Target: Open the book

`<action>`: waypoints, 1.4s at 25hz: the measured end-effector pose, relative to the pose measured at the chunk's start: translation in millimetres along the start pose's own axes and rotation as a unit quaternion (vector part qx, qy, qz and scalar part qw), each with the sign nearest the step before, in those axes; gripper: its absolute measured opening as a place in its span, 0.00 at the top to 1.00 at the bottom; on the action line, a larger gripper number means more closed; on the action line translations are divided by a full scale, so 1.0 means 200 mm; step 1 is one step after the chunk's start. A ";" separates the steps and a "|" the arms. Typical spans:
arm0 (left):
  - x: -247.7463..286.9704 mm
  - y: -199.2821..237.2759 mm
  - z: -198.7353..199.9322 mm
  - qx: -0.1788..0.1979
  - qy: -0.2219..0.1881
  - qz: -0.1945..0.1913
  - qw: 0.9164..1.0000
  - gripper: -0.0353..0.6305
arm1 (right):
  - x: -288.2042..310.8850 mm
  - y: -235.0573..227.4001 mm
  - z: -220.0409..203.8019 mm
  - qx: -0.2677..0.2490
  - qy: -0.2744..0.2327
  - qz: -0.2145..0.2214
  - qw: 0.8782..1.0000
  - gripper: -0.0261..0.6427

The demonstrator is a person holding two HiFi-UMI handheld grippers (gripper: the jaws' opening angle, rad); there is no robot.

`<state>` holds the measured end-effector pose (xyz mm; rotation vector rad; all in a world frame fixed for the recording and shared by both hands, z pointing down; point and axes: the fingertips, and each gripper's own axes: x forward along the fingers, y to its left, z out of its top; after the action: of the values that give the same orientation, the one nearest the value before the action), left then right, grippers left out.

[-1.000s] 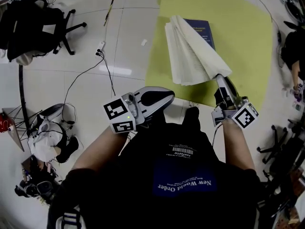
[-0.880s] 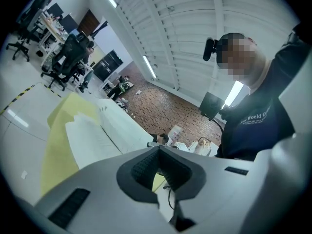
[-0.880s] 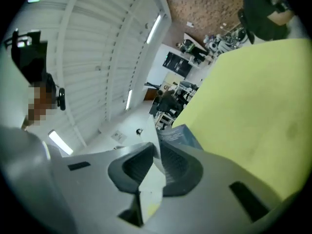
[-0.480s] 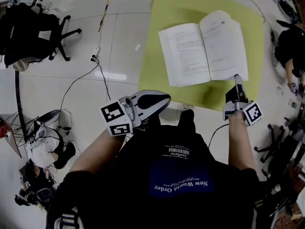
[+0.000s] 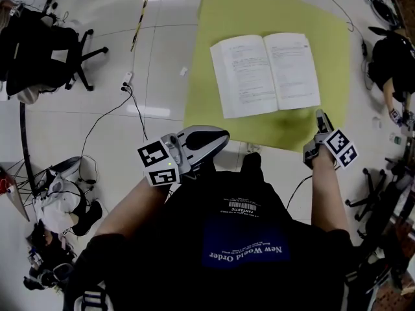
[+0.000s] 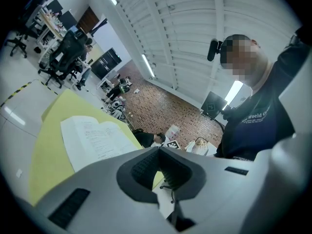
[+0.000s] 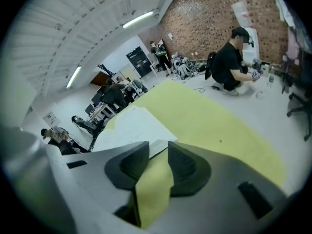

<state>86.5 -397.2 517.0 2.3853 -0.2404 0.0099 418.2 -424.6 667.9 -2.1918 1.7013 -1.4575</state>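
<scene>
The book (image 5: 264, 74) lies open and flat, white pages up, on a yellow-green mat (image 5: 259, 11) on the floor. My right gripper (image 5: 319, 115) hovers just off the book's near right corner, pointing down at the mat. Its jaws have just been opening; in the right gripper view the gripper (image 7: 157, 147) shows only mat in the gap between its pads, with the book (image 7: 131, 126) just beyond the tips. My left gripper (image 5: 224, 137) is held level near my body, short of the mat, its jaws together and empty. The book (image 6: 95, 138) shows past it in the left gripper view.
An office chair (image 5: 45, 44) piled with dark bags stands at the far left. A power strip (image 5: 126, 80) with a trailing cable lies on the white tiles. More bags (image 5: 58, 196) sit at the left. A crouching person (image 5: 392, 63) is beside the mat's right edge.
The book, lifted with its pages fanned in my right gripper a second ago, now lies open flat. The right gripper has let go and drawn back to the near right corner.
</scene>
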 end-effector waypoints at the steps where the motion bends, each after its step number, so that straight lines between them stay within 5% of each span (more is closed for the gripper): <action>1: 0.01 -0.01 0.00 0.000 0.000 -0.001 1.000 0.94 | -0.03 0.04 0.02 -0.021 -0.009 0.008 1.000 0.82; 6: 0.03 -0.05 0.09 0.014 -0.011 -0.007 1.000 0.94 | -0.19 0.43 0.20 -0.161 -0.073 0.103 0.979 0.82; 12: 0.01 -0.15 0.37 0.067 -0.049 -0.004 0.997 0.94 | -0.49 0.97 0.37 -0.266 -0.119 0.263 0.920 0.83; 19: -0.07 -0.21 0.73 0.134 -0.092 0.040 0.986 0.94 | -0.83 1.33 0.58 -0.337 -0.163 0.329 0.867 0.97; 24: -0.13 -0.21 0.93 0.153 -0.124 0.074 0.978 0.94 | -0.93 1.44 0.63 -0.306 -0.168 0.373 0.860 0.98; 35: -0.18 -0.24 1.00 0.172 -0.124 0.048 0.976 0.94 | -0.86 1.52 0.56 -0.297 -0.145 0.369 0.869 0.98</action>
<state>46.8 -490.6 334.5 2.7163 -0.5088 -0.2183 264.9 -474.6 338.7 -1.4525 2.6478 -0.4280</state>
